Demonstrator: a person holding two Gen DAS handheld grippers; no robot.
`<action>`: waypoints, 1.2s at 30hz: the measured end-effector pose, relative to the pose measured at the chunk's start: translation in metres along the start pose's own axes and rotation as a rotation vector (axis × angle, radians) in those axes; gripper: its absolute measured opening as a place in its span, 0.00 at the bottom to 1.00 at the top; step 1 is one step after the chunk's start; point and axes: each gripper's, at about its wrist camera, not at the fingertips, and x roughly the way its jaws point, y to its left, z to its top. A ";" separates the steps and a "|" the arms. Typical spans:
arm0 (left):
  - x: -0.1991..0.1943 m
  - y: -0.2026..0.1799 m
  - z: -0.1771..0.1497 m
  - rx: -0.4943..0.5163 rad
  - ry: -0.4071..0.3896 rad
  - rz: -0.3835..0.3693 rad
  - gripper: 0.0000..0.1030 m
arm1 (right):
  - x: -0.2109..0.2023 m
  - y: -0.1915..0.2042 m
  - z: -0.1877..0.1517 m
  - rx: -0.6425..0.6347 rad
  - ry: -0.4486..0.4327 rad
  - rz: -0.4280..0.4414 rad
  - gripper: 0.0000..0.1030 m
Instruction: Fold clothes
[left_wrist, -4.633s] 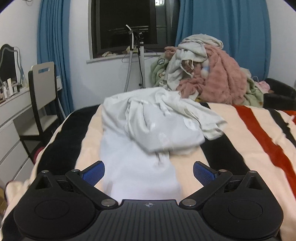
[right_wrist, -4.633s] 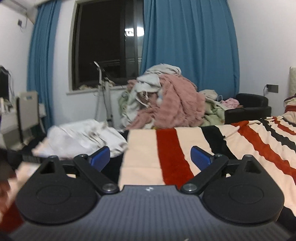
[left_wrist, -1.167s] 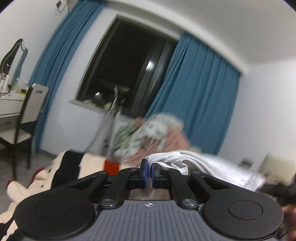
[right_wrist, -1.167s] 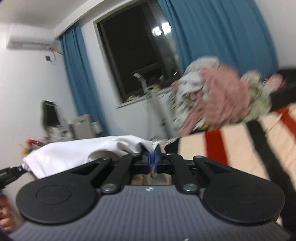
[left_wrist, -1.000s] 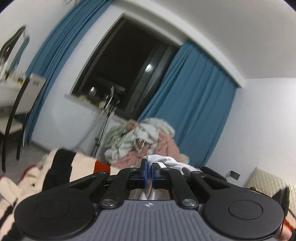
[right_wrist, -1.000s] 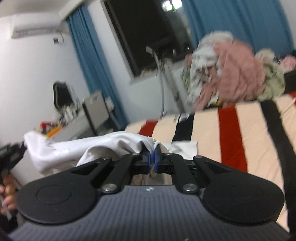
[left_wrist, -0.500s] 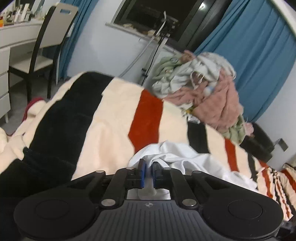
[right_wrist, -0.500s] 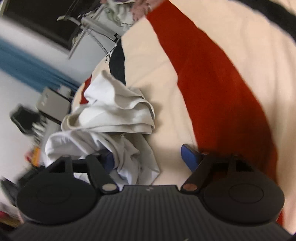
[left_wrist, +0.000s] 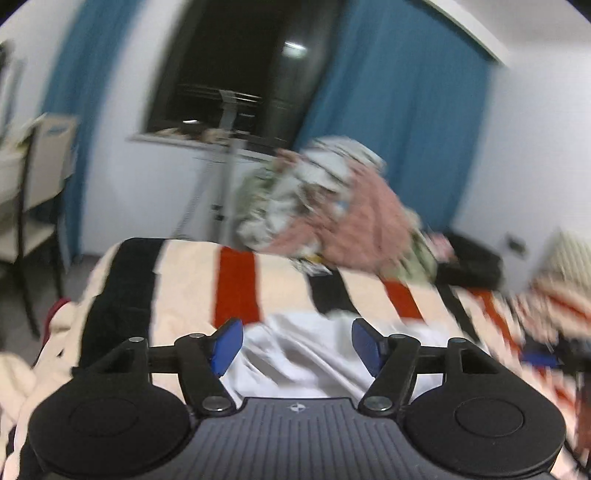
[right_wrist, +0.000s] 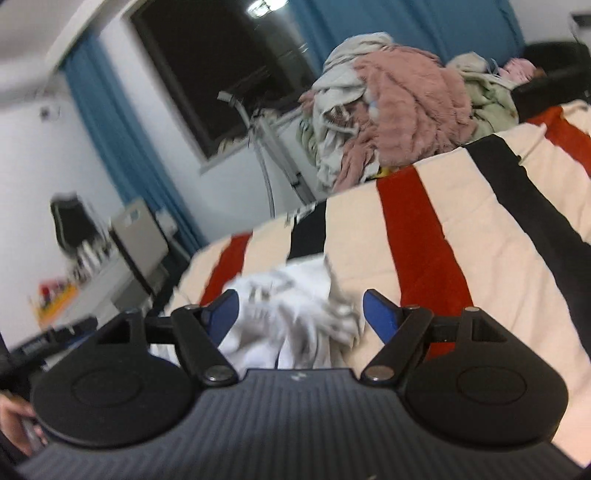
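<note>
A white garment (left_wrist: 306, 354) lies crumpled on the striped blanket (left_wrist: 184, 280), just beyond my left gripper (left_wrist: 297, 345), which is open with nothing between its blue pads. In the right wrist view the same white garment (right_wrist: 291, 314) is bunched in a heap on the blanket (right_wrist: 480, 229), directly ahead of my right gripper (right_wrist: 301, 315), also open and empty. Both views are blurred by motion. The other gripper (left_wrist: 554, 356) shows faintly at the right edge of the left wrist view.
A heap of pink, grey and green clothes (right_wrist: 399, 110) sits at the bed's far end before blue curtains (left_wrist: 399, 122) and a dark window. A chair (left_wrist: 40, 177) and desk stand left of the bed. A hand (right_wrist: 14, 417) shows at lower left.
Both grippers held the white garment up a second ago, then lowered it onto the blanket. The right let go first, the left now stands open too, and the garment lies bunched.
</note>
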 end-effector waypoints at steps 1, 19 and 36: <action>0.005 -0.013 -0.005 0.028 0.024 -0.016 0.67 | 0.000 0.007 -0.005 -0.031 0.015 -0.011 0.75; 0.031 -0.076 -0.020 0.093 -0.146 0.008 0.09 | 0.028 0.055 -0.074 -0.387 0.032 -0.095 0.72; -0.069 -0.038 0.003 -0.150 -0.215 -0.232 0.09 | -0.043 0.106 -0.072 -0.529 -0.340 0.122 0.72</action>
